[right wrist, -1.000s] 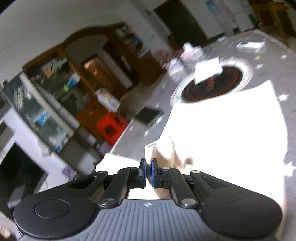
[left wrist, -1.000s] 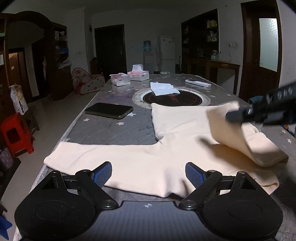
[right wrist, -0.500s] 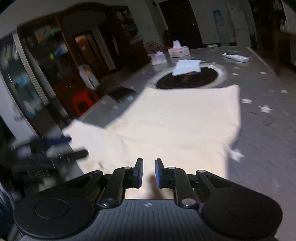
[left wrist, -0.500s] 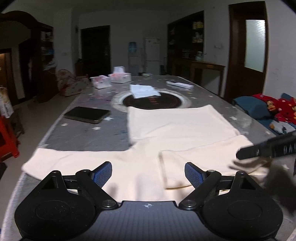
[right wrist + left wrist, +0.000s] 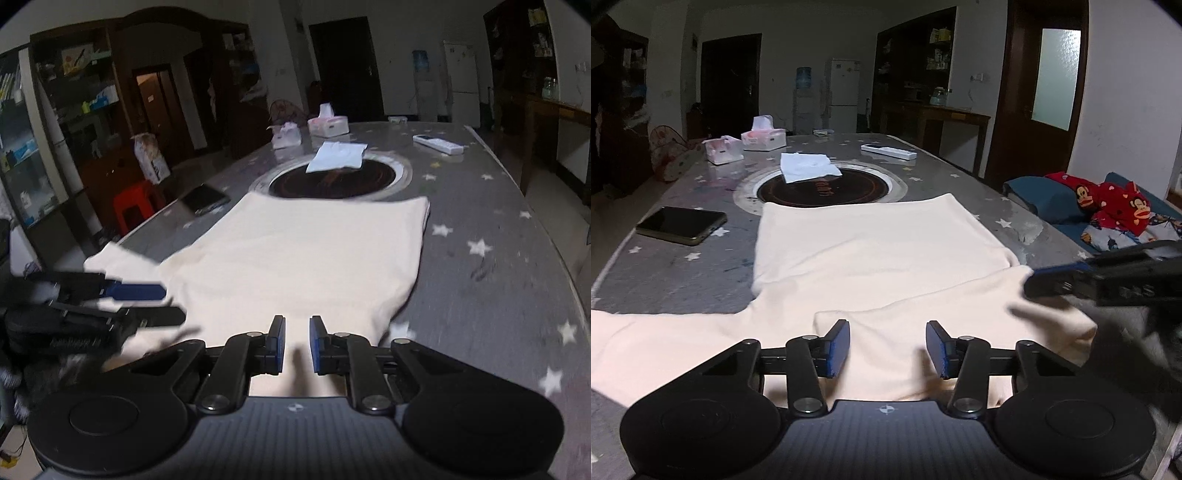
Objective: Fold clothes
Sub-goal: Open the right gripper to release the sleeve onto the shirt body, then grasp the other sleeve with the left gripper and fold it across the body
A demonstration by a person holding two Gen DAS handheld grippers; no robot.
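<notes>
My left claw (image 5: 886,345) and right claw (image 5: 294,345) hang released over the soft cream shirt (image 5: 871,254), one sleeve (image 5: 960,306) folded flat.

The cream shirt (image 5: 871,258) runs off the left wrist view's left edge, so the end of its spread sleeve is cut off, and its near hem is hidden behind the left gripper (image 5: 886,349). The right gripper (image 5: 1056,280) enters that view from the right as a motion-blurred shape. In the right wrist view the worktop (image 5: 491,236) by its right edge is smeared.
</notes>
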